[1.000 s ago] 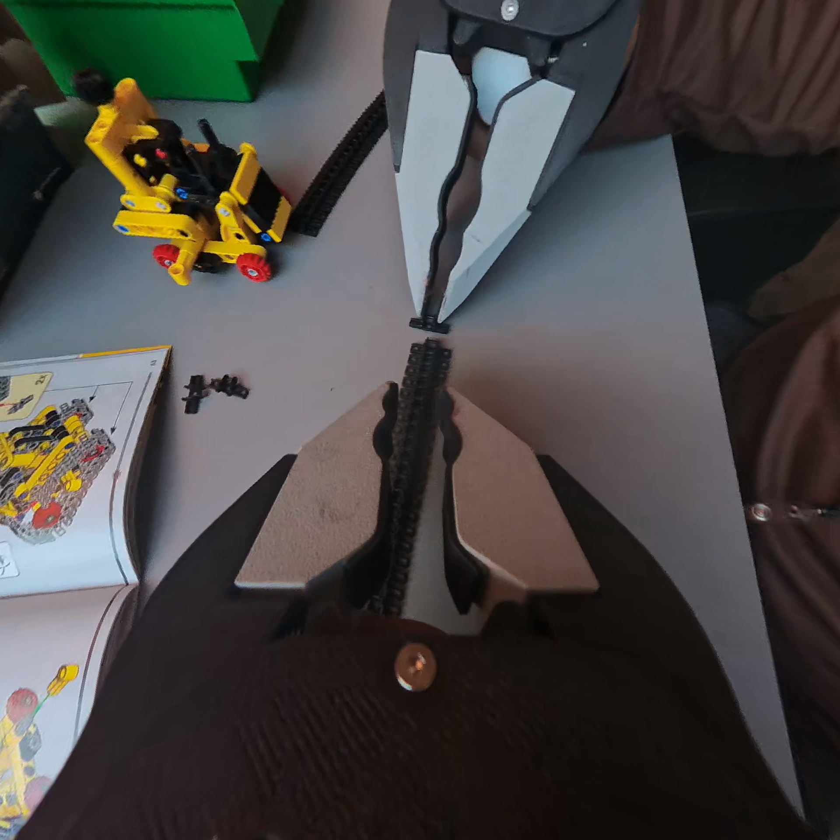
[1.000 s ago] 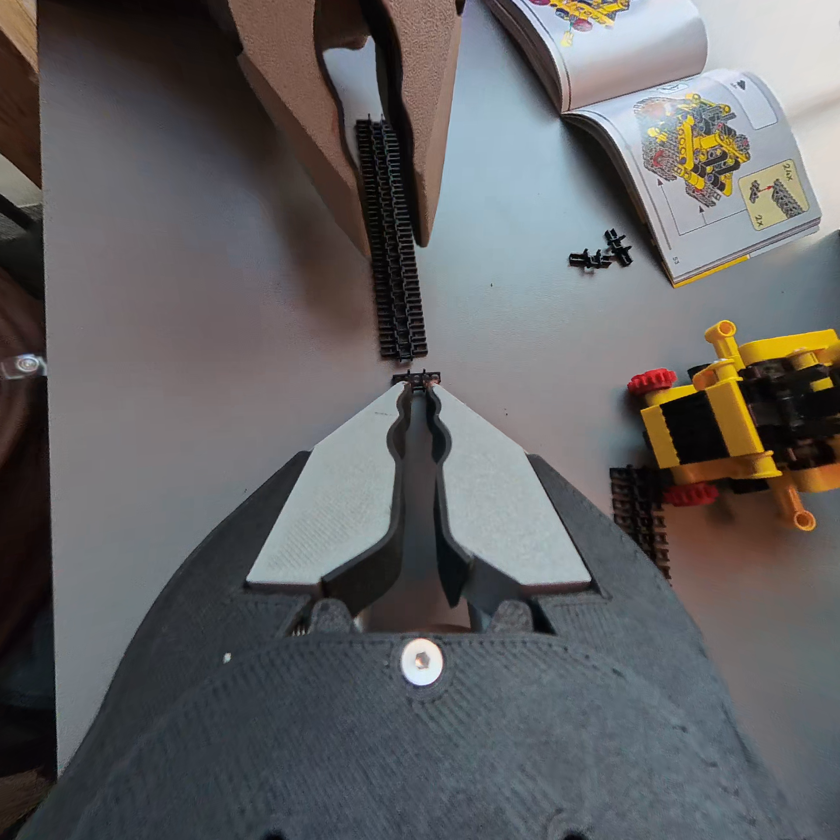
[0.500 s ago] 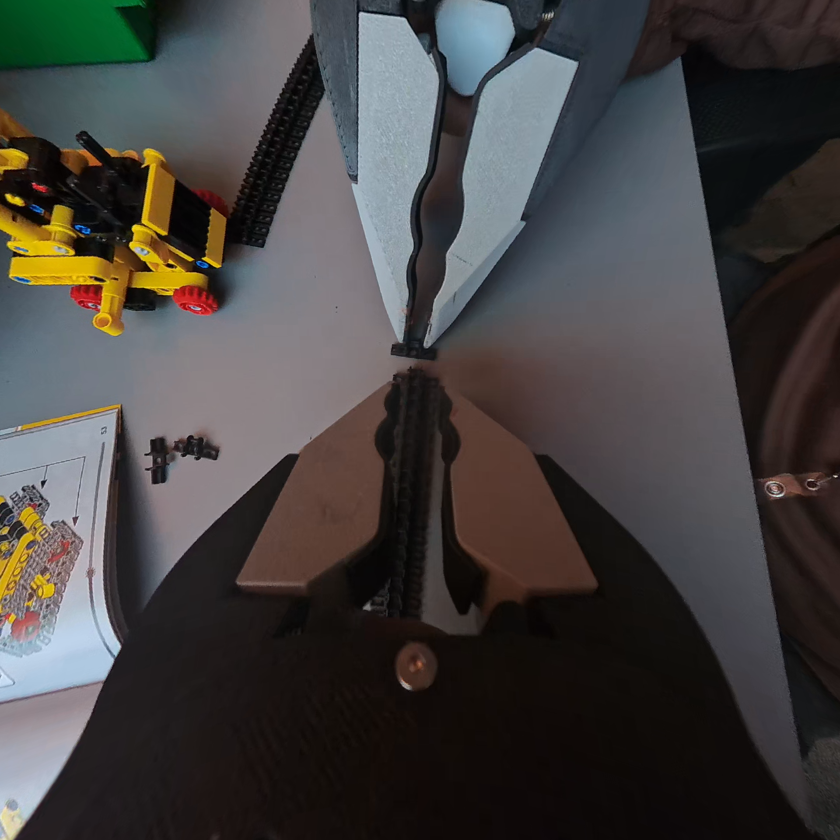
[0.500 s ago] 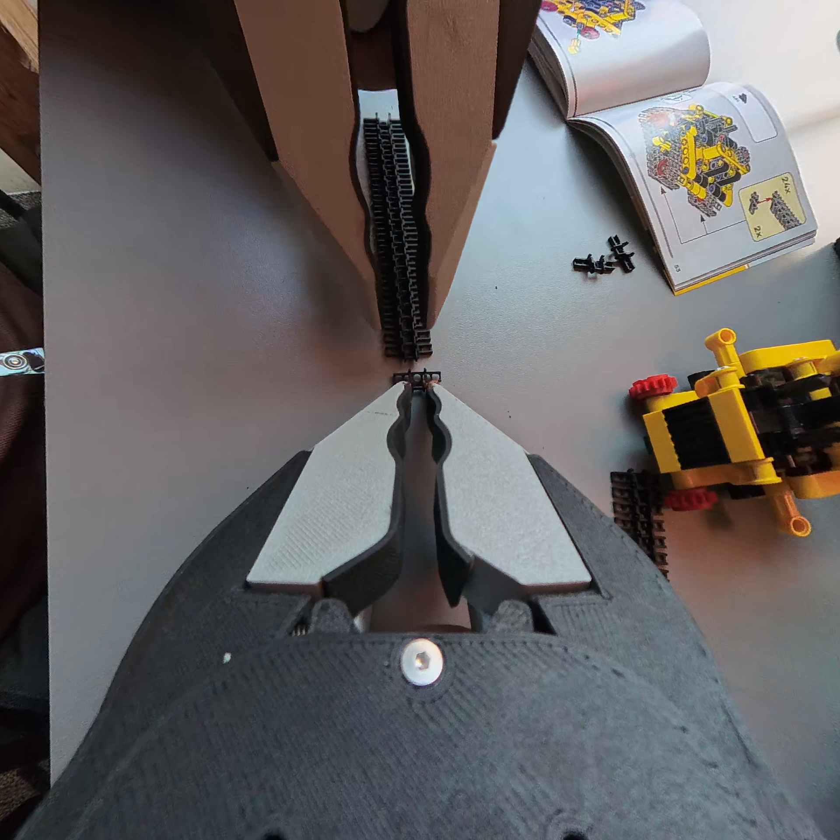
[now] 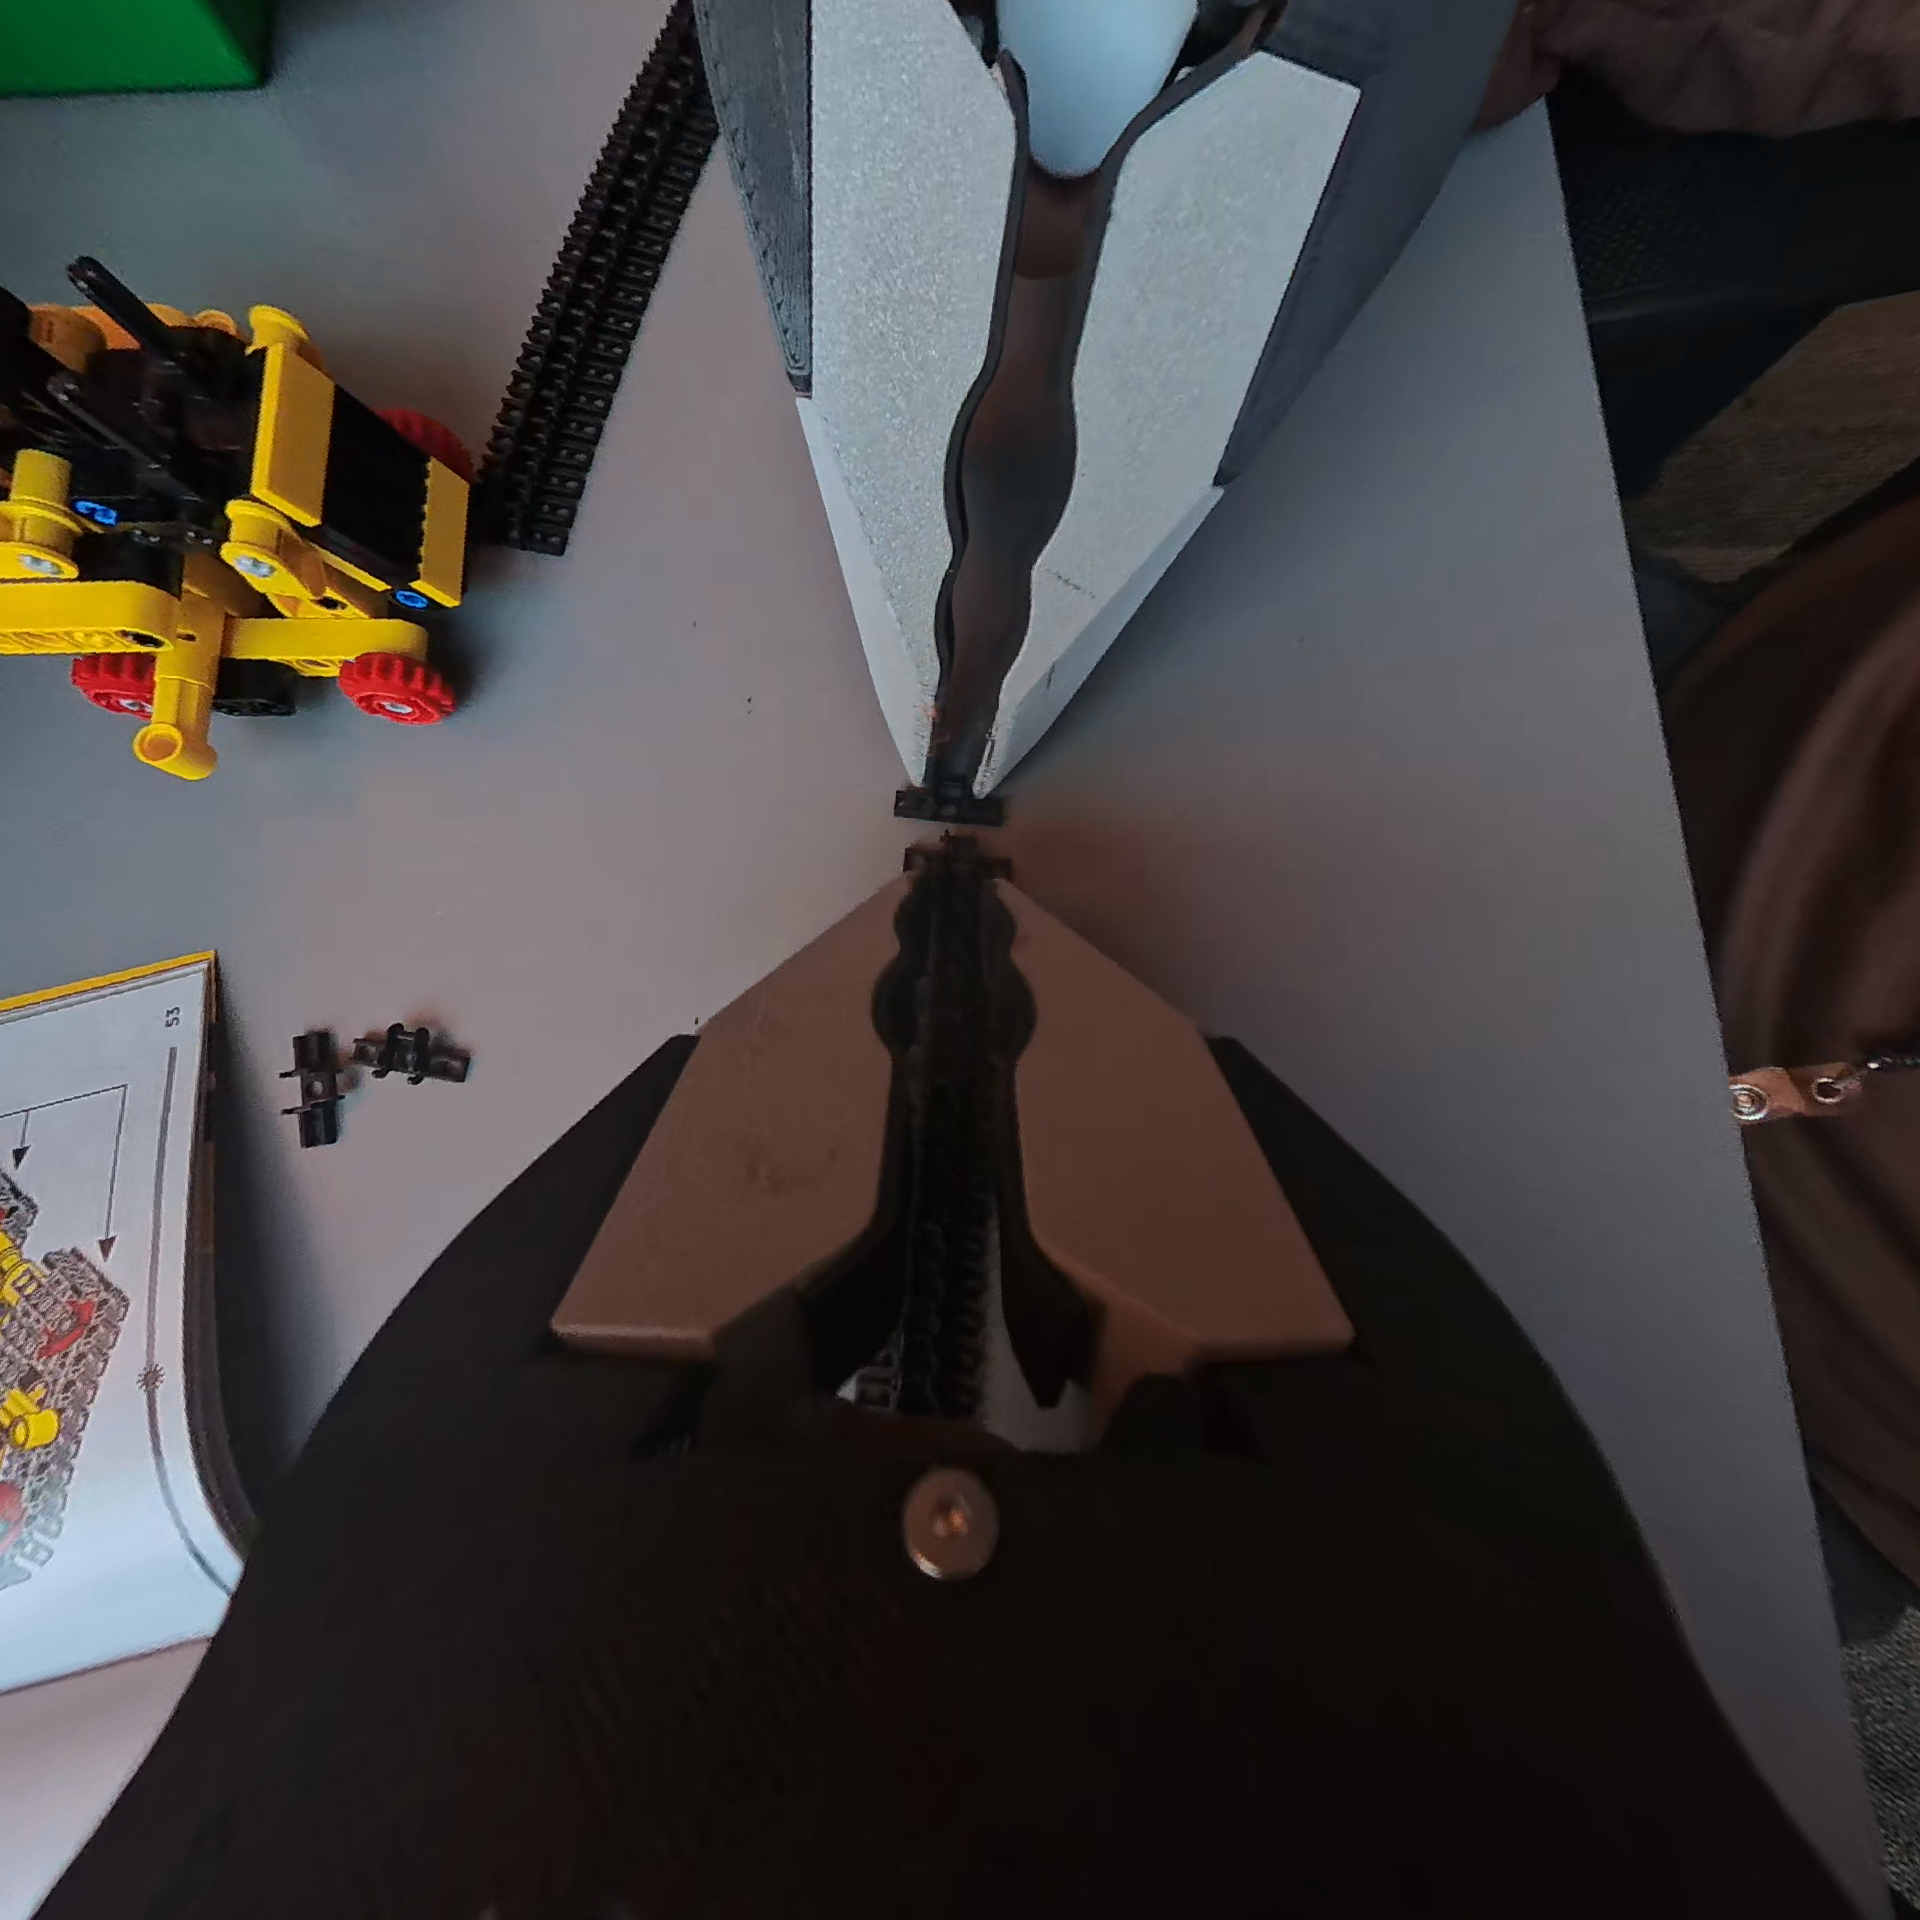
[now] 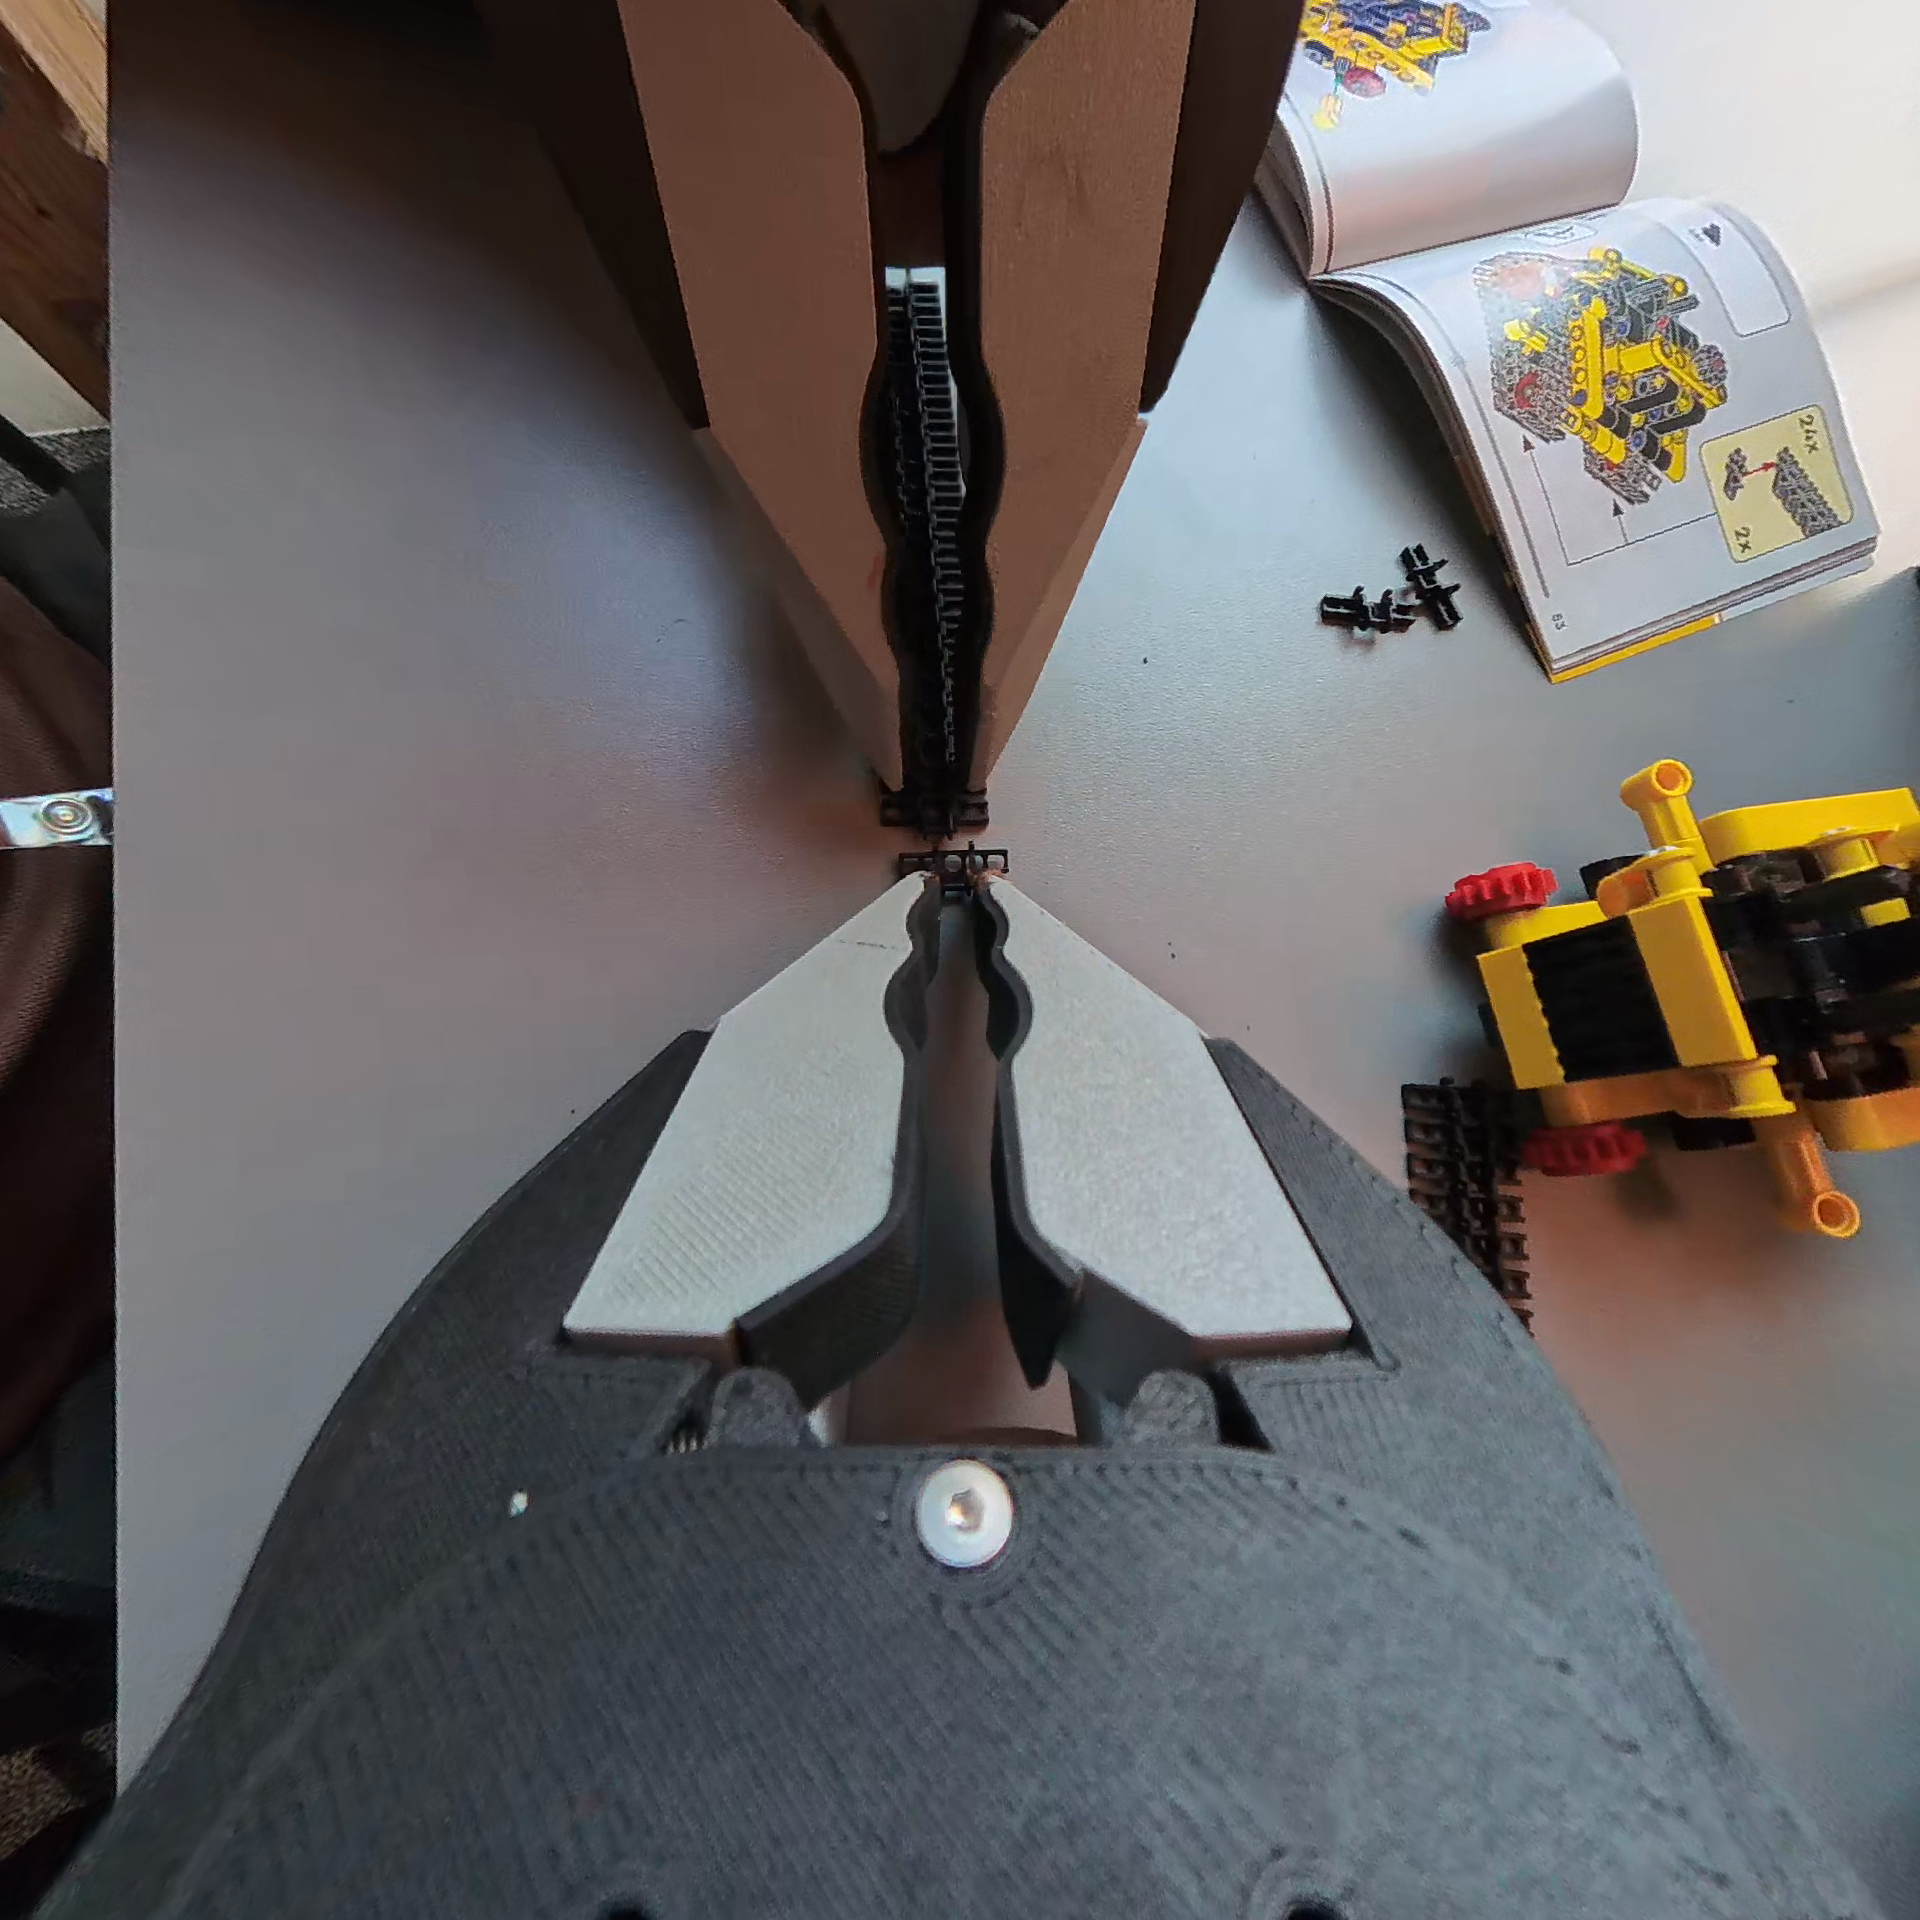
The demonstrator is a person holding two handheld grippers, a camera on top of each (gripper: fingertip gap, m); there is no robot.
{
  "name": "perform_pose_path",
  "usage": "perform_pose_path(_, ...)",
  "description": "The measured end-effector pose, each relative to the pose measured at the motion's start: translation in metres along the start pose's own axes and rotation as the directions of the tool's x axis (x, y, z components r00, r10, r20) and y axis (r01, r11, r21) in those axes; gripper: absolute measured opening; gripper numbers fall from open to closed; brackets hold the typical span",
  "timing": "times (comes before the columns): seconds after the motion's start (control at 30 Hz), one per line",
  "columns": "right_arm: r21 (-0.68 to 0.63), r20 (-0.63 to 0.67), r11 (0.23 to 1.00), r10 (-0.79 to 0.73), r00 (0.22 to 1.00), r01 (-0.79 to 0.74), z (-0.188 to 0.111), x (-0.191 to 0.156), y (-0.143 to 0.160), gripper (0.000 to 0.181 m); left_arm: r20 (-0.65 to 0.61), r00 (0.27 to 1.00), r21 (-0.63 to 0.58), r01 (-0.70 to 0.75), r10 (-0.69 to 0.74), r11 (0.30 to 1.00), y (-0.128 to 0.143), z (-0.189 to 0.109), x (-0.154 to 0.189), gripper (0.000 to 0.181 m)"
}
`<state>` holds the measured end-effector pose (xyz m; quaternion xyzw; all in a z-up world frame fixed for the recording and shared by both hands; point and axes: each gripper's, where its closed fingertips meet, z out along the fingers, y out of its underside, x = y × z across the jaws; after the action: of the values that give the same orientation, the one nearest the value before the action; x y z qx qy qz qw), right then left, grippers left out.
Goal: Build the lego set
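Since the frames 1 s ago the two grippers came closer: the gap between the loose link and the strip end was clear then, and is now only a thin slit.

The left gripper (image 5: 951,883), with tan fingers on a black body, is pressed on a long black lego track strip (image 5: 945,1122) that runs lengthwise between its fingers; the strip end sticks out just past the tips. The right gripper (image 6: 951,883), grey fingers on a black textured body, pinches one small black track link (image 6: 954,862) at the very tips, held crosswise. In the right wrist view link & strip end (image 6: 932,808) face each other, almost touching; I cannot tell if they touch.

Landmark: the grey table top (image 5: 1299,831). Both grippers meet over its middle. On its left part in the left wrist view stands the yellow-and-black lego vehicle w/ red gear wheels (image 5: 239,520), apart from the grippers. A second black track strip (image 5: 597,343) lies flat just beside the vehicle, towards the right gripper. Three small loose black links (image 5: 364,1070) lie on the table between the vehicle and the open instruction booklet (image 5: 94,1299), which is at the table's near-left edge. A green box (image 5: 125,42) is at the far-left corner.
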<state>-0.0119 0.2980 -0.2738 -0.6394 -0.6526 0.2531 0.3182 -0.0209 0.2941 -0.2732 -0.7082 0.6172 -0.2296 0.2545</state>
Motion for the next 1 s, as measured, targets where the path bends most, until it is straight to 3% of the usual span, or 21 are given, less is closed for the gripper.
perform_pose_path(0.3,-0.113,-0.002,0.991,-0.071,0.998,0.070,-0.0023,0.0017,0.0015,0.003,-0.033,0.999,0.033,0.001,0.000,0.999,-0.0021,0.0015,0.0007,0.005)
perform_pose_path(0.53,-0.220,0.105,0.967,-0.110,0.988,0.131,-0.0019,-0.0037,0.0023,0.003,-0.013,1.000,0.063,0.012,-0.012,0.998,-0.0014,-0.0004,-0.0027,0.004)
perform_pose_path(1.0,-0.244,0.102,0.961,-0.110,0.989,0.132,0.0022,-0.0057,0.0001,0.003,-0.009,1.000,0.091,0.010,-0.010,0.996,-0.0037,-0.0048,0.0009,0.004)
